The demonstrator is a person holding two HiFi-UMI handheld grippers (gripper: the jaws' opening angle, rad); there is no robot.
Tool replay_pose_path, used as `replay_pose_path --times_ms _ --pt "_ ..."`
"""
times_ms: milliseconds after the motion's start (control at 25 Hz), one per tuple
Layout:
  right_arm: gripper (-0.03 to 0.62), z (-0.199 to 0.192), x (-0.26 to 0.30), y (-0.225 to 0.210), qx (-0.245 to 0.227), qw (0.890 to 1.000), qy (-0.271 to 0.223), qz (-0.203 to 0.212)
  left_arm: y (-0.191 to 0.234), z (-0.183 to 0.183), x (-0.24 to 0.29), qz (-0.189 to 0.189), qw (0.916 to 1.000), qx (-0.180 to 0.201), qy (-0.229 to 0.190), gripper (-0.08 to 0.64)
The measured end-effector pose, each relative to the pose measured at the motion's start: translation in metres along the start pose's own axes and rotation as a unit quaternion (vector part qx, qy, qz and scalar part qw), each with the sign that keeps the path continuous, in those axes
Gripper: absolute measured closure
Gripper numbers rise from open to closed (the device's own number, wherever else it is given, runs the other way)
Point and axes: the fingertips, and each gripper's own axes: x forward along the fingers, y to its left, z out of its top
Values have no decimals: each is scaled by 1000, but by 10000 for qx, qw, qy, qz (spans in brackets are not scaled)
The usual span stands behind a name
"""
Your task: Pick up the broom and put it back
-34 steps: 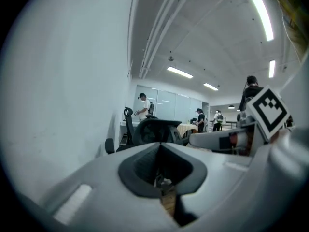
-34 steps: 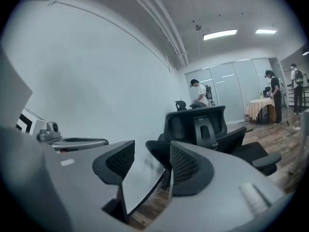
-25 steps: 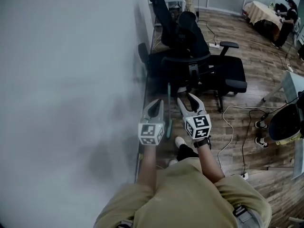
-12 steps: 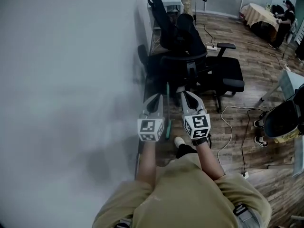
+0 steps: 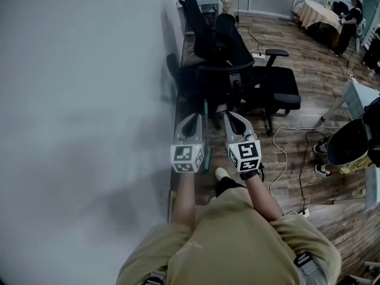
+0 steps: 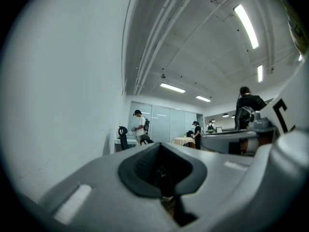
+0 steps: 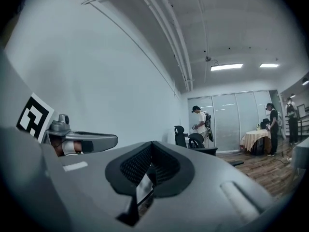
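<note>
In the head view the broom shows only as a thin green handle (image 5: pixel 206 136), standing upright close to the white wall (image 5: pixel 77 100). It sits in the narrow gap between my two grippers and neither one holds it. My left gripper (image 5: pixel 191 116) is just left of the handle, level, its jaws closed with nothing in them. My right gripper (image 5: pixel 228 114) is just right of the handle, also shut and empty. The left gripper view shows its jaws (image 6: pixel 161 166) meeting, and the right gripper view shows the same (image 7: pixel 152 166). The broom's head is hidden.
A black office chair (image 5: pixel 255 85) draped with dark clothing stands right ahead of the grippers. Cables (image 5: pixel 285 153) trail over the wooden floor at the right. My shoe (image 5: pixel 221 174) is below the grippers. A person (image 5: pixel 350 16) stands by a covered table at the far right.
The right gripper's jaws, spread a second ago, have closed on nothing. Both grippers have lifted a little, and the green handle still stands between them.
</note>
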Motion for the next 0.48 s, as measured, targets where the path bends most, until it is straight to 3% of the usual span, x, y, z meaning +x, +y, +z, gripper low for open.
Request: replay_pose_path --times_ms 240,480 --pt "586 -12 35 17 -108 9992 125 351 20 -16 0 165 9998 -82 18 557" --pt "586 -37 97 84 -247 9931 254 1119 95 -45 -21 765 9969 -149 78 557"
